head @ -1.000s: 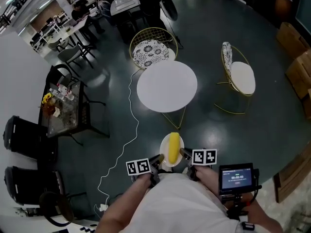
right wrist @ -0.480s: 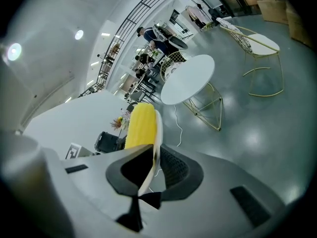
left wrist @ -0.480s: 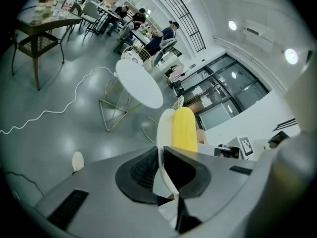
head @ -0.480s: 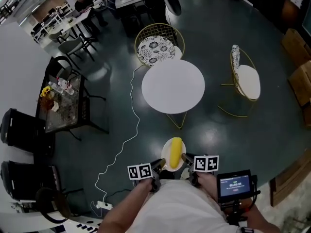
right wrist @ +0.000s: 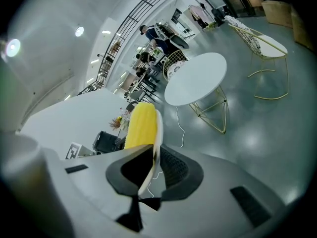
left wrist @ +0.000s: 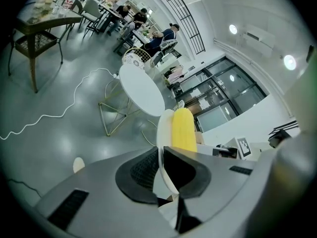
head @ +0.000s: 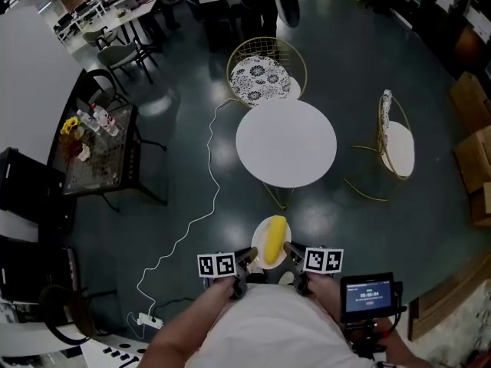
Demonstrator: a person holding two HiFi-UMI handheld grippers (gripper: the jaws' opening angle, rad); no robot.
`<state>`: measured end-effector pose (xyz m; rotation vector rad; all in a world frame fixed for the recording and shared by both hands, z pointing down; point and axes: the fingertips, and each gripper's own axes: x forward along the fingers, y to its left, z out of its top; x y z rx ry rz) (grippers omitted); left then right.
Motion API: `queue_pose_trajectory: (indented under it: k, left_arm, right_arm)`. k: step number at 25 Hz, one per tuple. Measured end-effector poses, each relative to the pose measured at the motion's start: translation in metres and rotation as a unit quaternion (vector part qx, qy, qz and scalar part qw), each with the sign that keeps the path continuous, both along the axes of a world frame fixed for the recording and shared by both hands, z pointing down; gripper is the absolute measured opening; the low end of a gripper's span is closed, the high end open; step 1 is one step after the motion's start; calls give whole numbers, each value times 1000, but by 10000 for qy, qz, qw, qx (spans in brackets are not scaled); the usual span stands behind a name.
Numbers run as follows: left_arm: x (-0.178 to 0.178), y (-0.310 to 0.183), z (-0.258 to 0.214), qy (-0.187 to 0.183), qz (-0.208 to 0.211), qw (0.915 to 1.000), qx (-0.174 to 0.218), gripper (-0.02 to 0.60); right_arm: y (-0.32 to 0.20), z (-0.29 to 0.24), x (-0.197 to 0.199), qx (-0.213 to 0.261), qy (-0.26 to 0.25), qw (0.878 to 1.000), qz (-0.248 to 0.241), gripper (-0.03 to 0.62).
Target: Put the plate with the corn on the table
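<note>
The left claw [head: 249, 257] and right claw [head: 291, 250] each clench an opposite rim of the plate [head: 259, 250] between them, likely so the corn [head: 275, 236] lies level, with the table [head: 285, 142] well ahead.

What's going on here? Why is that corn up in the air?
A person is carrying a white plate with a yellow corn cob on it, using two grippers. The left gripper pinches the plate's left edge and the right gripper pinches its right edge. The plate is not yet on the round white table ahead.
</note>
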<state>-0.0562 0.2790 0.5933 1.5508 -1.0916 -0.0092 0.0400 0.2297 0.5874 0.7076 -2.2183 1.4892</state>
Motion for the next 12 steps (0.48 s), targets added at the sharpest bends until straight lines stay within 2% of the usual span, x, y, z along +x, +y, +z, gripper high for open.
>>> queue_pose_trajectory:
  k: [12]
  left_arm:
    - [-80, -37, -5, 150, 159, 9997, 136, 35]
  right_arm:
    - [-35, -7, -79, 134, 184, 9996, 154, 52]
